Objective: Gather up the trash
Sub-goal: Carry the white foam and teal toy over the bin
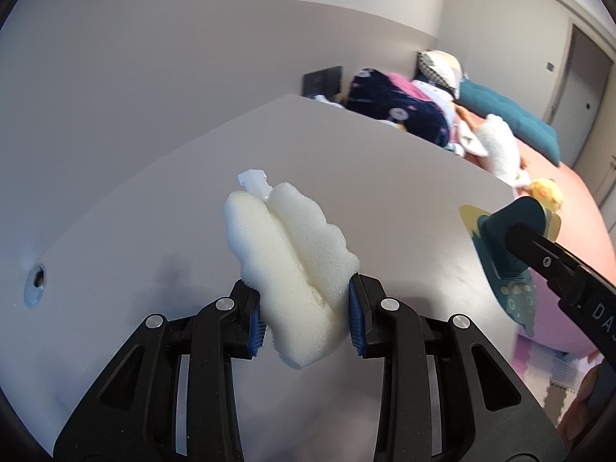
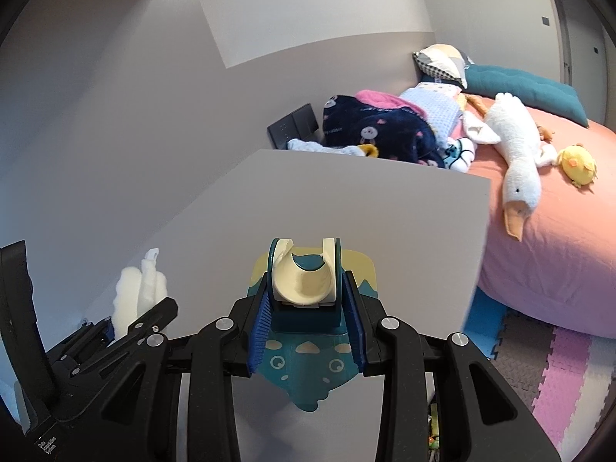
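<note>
Left gripper point(image 1: 306, 317) clamped on a crumpled lump of white foam point(image 1: 288, 258), blue pads pressed into its sides, a small white plastic piece point(image 1: 252, 179) poking out past the far end. Held above the plain grey tabletop point(image 1: 154, 211), clear of the surface. Right gripper point(image 2: 306, 319) closed on a teal and yellow plastic holder with a cream curved cradle point(image 2: 304, 281), also lifted over the table. Behind the table, a pink-covered bed point(image 2: 539, 250) with a white plush goose point(image 2: 516, 154), a yellow plush chick point(image 2: 577, 163) and a dark blue patterned blanket point(image 2: 377, 131).
</note>
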`<action>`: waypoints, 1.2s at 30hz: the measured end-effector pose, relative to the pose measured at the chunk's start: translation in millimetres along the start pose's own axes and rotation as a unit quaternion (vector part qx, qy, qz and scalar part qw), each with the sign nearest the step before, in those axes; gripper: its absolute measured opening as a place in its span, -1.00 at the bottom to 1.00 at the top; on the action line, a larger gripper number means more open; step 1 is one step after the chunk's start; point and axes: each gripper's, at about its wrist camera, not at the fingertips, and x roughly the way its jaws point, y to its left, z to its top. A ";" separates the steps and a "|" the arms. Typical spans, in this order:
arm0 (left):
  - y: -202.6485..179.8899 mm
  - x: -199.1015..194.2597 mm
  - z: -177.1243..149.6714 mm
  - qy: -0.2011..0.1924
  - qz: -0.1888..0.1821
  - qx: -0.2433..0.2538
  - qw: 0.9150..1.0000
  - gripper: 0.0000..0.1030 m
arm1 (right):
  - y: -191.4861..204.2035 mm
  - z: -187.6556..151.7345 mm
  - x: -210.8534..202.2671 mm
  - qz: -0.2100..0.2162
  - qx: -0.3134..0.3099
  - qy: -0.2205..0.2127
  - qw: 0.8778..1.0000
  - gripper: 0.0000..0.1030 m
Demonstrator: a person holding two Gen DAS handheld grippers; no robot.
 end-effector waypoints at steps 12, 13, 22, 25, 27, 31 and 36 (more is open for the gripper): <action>-34.8 -23.4 -16.0 -0.005 -0.021 0.022 1.000 -0.35 | -25.7 -19.0 -47.8 -0.014 0.009 -0.017 1.000 -0.30; -37.4 -24.7 -16.9 -0.005 -0.022 0.024 0.999 -0.35 | -28.2 -20.6 -50.9 -0.015 0.011 -0.018 1.000 -0.30; -61.3 -38.0 -28.4 -0.003 -0.039 0.041 0.998 -0.35 | -48.6 -35.5 -78.2 -0.030 0.021 -0.027 0.999 -0.29; -69.8 -41.7 -31.8 -0.004 -0.044 0.049 0.998 -0.35 | -56.2 -39.5 -85.5 -0.035 0.025 -0.030 0.999 -0.29; -75.5 -44.0 -34.2 -0.005 -0.049 0.054 0.997 -0.35 | -60.9 -42.0 -89.4 -0.038 0.029 -0.032 0.998 -0.29; -87.2 -47.0 -40.6 -0.003 -0.058 0.065 0.996 -0.35 | -72.2 -47.3 -98.0 -0.045 0.036 -0.034 0.998 -0.29; -105.3 -47.7 -49.8 0.004 -0.068 0.081 0.994 -0.35 | -86.7 -53.2 -108.6 -0.054 0.046 -0.038 0.997 -0.29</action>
